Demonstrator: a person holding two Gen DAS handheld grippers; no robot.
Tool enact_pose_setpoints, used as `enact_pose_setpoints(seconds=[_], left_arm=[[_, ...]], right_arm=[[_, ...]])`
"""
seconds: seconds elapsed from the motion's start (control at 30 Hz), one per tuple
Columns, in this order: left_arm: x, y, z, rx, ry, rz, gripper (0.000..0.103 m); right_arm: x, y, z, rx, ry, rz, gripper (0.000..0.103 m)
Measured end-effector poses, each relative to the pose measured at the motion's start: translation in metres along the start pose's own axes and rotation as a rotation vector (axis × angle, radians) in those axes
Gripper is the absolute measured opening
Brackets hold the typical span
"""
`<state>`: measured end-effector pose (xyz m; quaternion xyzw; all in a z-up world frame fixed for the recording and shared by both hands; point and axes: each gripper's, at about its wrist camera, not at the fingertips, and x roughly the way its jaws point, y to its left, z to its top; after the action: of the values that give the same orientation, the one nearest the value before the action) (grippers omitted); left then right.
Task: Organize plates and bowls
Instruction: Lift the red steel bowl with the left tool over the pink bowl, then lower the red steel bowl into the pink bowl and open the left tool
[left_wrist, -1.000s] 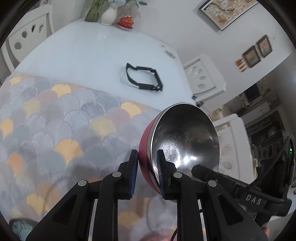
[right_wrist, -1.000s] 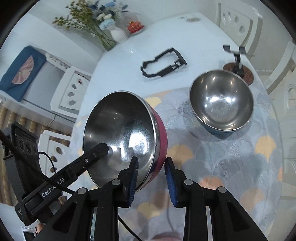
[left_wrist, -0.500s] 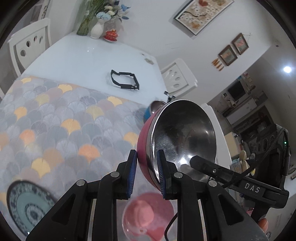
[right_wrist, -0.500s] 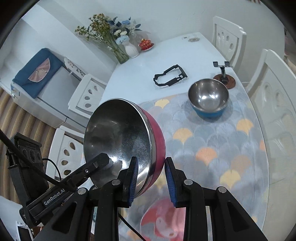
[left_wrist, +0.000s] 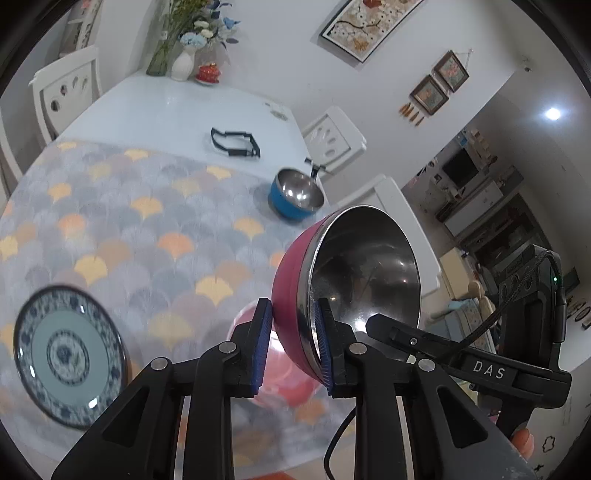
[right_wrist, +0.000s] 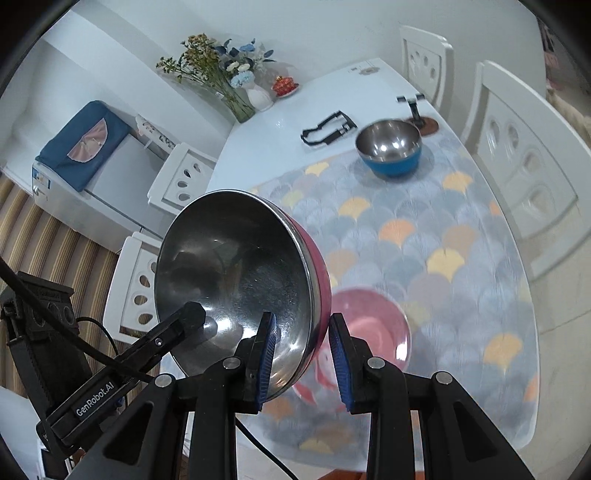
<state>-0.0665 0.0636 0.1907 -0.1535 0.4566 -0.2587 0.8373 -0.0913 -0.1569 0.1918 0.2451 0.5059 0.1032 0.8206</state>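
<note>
Both grippers hold one red steel-lined bowl (left_wrist: 354, 273) by opposite rims, high above the table. My left gripper (left_wrist: 293, 341) is shut on its rim. My right gripper (right_wrist: 303, 356) is shut on the same red bowl (right_wrist: 236, 273) from the other side. Below it a pink plate (right_wrist: 369, 332) lies on the patterned mat; it also shows in the left wrist view (left_wrist: 291, 384). A blue steel-lined bowl (left_wrist: 295, 194) (right_wrist: 391, 151) stands at the mat's far edge. A blue-patterned plate (left_wrist: 68, 356) lies at the near left.
A black frame-shaped object (right_wrist: 327, 129) (left_wrist: 234, 144) and a small stand (right_wrist: 419, 114) lie on the white table (left_wrist: 155, 110) beyond the mat. Flower vases (right_wrist: 255, 96) stand at the far end. White chairs (right_wrist: 524, 162) surround the table.
Both grippers have risen and pulled back with the red bowl. More of the table shows: the pink plate below and the blue-patterned plate.
</note>
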Motion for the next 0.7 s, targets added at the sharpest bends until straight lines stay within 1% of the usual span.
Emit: enact_pose_setpoints(seconds=[0.17,0.33,0.5,0.6,0.7], left_arm=[[0.008,0.002,-0.026,-0.002,0.038,0.003,0.02],[0.027,0.006,-0.048,-0.002,0.088,0.039,0.02],[0.044,0.01,-0.057,0.009,0.121,0.057,0.02],[0.054,0.01,-0.058,0.028,0.124,0.083,0.02],[0.063,0.008,-0.058,0.06,0.133,0.125,0.02]], right_arm=[[0.004,-0.013,-0.025,0.017,0.027,-0.03,0.03],[0.019,-0.028,-0.042,0.048,0.068,-0.06,0.03],[0.035,-0.04,-0.05,0.062,0.099,-0.094,0.03],[0.045,-0.046,-0.053,0.073,0.12,-0.107,0.03],[0.052,-0.048,-0.056,0.079,0.134,-0.12,0.03]])
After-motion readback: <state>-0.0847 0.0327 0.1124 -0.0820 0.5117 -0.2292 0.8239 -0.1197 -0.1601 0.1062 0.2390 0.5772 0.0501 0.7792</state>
